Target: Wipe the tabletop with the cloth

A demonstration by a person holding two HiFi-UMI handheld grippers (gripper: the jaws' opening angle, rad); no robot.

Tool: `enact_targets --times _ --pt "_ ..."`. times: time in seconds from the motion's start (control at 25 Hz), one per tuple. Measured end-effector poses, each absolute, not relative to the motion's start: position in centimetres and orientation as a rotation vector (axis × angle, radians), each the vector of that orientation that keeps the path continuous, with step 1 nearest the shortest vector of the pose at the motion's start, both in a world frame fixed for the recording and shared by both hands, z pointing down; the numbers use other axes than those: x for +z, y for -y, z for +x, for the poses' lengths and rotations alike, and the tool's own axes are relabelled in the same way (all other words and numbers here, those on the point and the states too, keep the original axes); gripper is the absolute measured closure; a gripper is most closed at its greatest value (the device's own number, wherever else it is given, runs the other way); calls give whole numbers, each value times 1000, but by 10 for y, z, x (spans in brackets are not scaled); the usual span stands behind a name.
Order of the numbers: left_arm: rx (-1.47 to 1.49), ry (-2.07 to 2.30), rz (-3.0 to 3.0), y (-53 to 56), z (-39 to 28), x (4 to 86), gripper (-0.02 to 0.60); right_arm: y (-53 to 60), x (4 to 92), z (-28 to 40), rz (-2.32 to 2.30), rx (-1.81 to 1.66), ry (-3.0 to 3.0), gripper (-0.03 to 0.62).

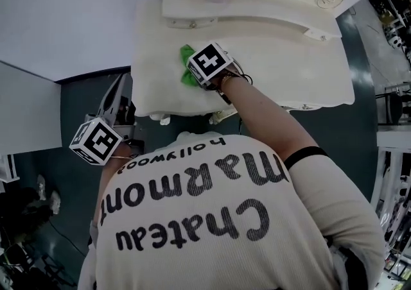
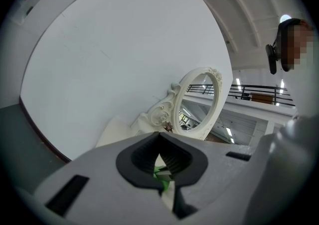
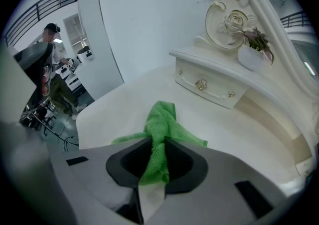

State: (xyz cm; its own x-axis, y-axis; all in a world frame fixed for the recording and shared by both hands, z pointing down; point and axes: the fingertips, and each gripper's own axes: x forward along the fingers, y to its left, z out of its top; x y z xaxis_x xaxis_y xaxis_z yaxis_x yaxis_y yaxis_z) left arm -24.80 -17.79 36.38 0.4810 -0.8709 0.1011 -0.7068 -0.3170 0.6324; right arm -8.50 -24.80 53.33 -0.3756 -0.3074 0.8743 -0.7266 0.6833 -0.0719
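**Cloth pinched in right gripper, on the tabletop, left side**

- Right gripper (image 3: 157, 158): jaws clamped on a bunched ridge of the green cloth (image 3: 162, 119). The rest of the cloth spills forward from the pads and lies on the cream tabletop (image 1: 289, 58), near its left edge in the head view.
- Left gripper (image 2: 159, 143): jaws together, nothing between them. It is held off the table to the person's left and aimed at the oval mirror (image 2: 199, 102).
- Handling, my read: the cloth looks like microfibre, so light, limp and with no stiffness of its own. It will go wherever the jaws drag it and tends to rope up rather than stay spread.
- The tabletop looks smooth, so I expect low drag and little chance of a snag.
- Grip point: the current pinch is on a gathered fold near the middle. That is secure, but only the narrow crumpled part ahead of the jaws touches the surface.
- A flatter, lower hold with some downward pressure would probably cover more area per stroke.
- Watch the back: the small drawer (image 3: 207, 85) and the potted sprig (image 3: 255, 45) sit just beyond the wiping area, and the pot looks easy to knock.
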Motion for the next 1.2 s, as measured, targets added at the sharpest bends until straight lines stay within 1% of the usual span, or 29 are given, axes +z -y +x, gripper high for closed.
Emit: enact_targets --times 0.44,0.84,1.2 --pt "-396 1434 1969 142 -241 373 574 248 532 -82 722 546 2030 502" --pt "-375 1498 1914 104 -244 386 574 245 534 -60 785 551 2056 502" --pt "-410 1453 1936 101 -233 382 574 243 533 -33 852 599 2042 502"
